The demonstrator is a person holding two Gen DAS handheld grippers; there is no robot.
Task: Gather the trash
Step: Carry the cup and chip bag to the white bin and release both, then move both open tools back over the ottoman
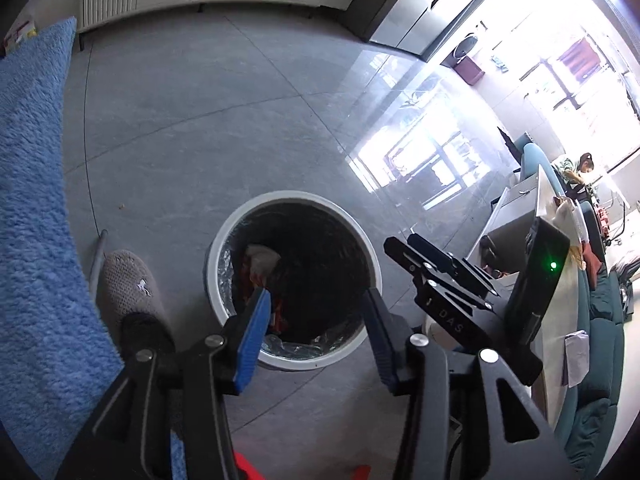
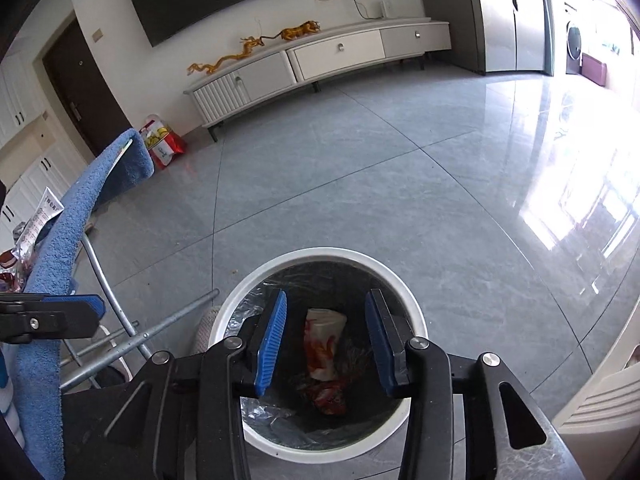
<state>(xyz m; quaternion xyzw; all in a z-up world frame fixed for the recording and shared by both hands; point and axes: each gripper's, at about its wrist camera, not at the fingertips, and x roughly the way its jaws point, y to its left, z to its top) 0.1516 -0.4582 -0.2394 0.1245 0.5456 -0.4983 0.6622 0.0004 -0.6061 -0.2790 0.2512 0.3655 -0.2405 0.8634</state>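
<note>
A round white trash bin (image 1: 298,200) with a clear liner stands on the grey floor; it also shows in the right wrist view (image 2: 412,300). Inside lie a white-and-red paper cup (image 2: 324,340) and a crumpled red wrapper (image 2: 330,396); the trash also shows in the left wrist view (image 1: 260,264). My left gripper (image 1: 316,328) is open and empty above the bin's near rim. My right gripper (image 2: 326,340) is open and empty directly over the bin's mouth. The right gripper's body (image 1: 440,280) shows at the right of the left wrist view.
A blue fluffy towel (image 1: 32,200) covers a table on the left, over metal legs (image 2: 160,328). More wrappers (image 2: 36,224) lie on that table. A grey slipper (image 1: 132,288) is beside the bin. A white TV cabinet (image 2: 320,60) lines the far wall. A sofa (image 1: 600,340) is at right.
</note>
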